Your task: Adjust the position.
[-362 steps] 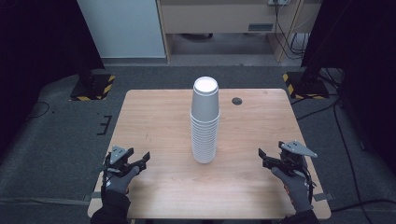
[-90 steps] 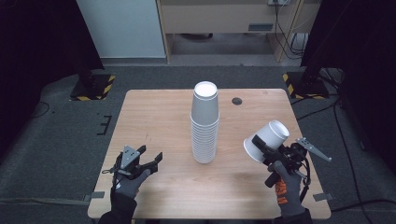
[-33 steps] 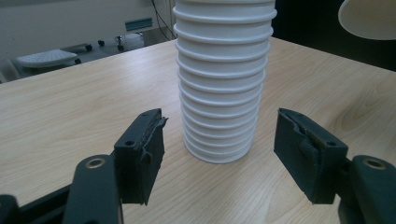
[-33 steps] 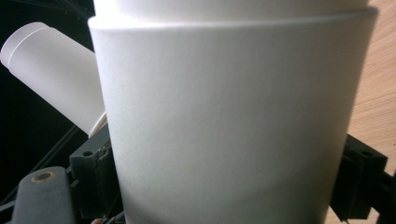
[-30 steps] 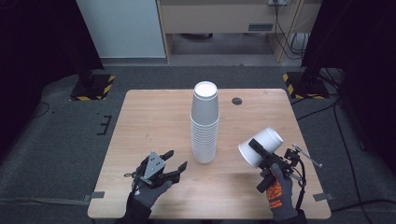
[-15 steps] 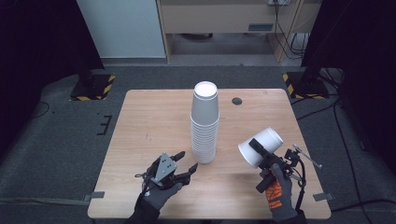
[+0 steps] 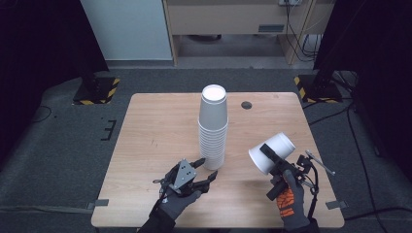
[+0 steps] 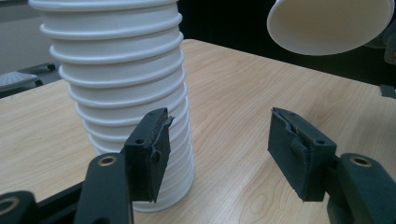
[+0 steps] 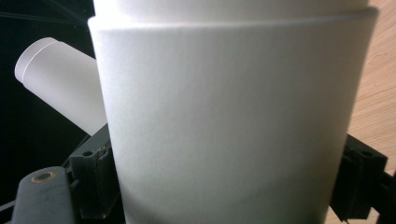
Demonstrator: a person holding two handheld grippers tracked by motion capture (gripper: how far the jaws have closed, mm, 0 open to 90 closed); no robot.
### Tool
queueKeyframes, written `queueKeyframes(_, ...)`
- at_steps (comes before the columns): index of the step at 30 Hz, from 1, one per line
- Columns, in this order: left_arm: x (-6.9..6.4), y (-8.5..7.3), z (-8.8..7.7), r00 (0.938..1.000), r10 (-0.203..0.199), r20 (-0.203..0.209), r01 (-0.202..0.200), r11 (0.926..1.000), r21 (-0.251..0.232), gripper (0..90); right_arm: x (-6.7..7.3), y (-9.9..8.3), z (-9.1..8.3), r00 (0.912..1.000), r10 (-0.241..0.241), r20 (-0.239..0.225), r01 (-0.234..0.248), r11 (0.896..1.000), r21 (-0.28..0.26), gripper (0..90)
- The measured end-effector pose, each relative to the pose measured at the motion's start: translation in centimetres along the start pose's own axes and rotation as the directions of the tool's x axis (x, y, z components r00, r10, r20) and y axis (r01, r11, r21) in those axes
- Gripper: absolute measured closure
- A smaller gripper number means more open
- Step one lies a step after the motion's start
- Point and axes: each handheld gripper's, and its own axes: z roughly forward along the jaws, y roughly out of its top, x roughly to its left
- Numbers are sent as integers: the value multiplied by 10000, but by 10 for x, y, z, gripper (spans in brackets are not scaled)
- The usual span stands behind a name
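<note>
Now left gripper (image 7: 206, 171) nearer the stack (image 7: 213, 127) — jaws closing, empty.

Wood table (image 7: 155, 126) w/ small dark disc (image 7: 246, 105) nr far edge.

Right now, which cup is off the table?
The single cup gripped in the right tool, tilted on its side in the air. The other cups sit nested upside down in the stack on the table.

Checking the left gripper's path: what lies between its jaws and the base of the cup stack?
Nothing: in the left gripper view, the left gripper stands open beside the cup stack, one jaw overlapping it, only bare table between the jaws.
</note>
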Motion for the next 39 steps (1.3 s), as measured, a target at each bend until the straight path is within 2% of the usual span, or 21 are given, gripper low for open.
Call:
queueKeyframes(8,-3,6,10,10000,52,38,-52,9998,-198,391,0,0,0,9999,124,-32,-124,9999,35,155)
queueKeyframes(22,-13,16,28,9994,105,322,-92,9992,-387,398,-1,-1,1,10000,3,-24,-3,10000,38,154)
queueKeyframes(39,-18,21,48,9990,147,434,-124,9985,-530,406,0,-2,1,10000,18,-11,-18,10000,57,155)
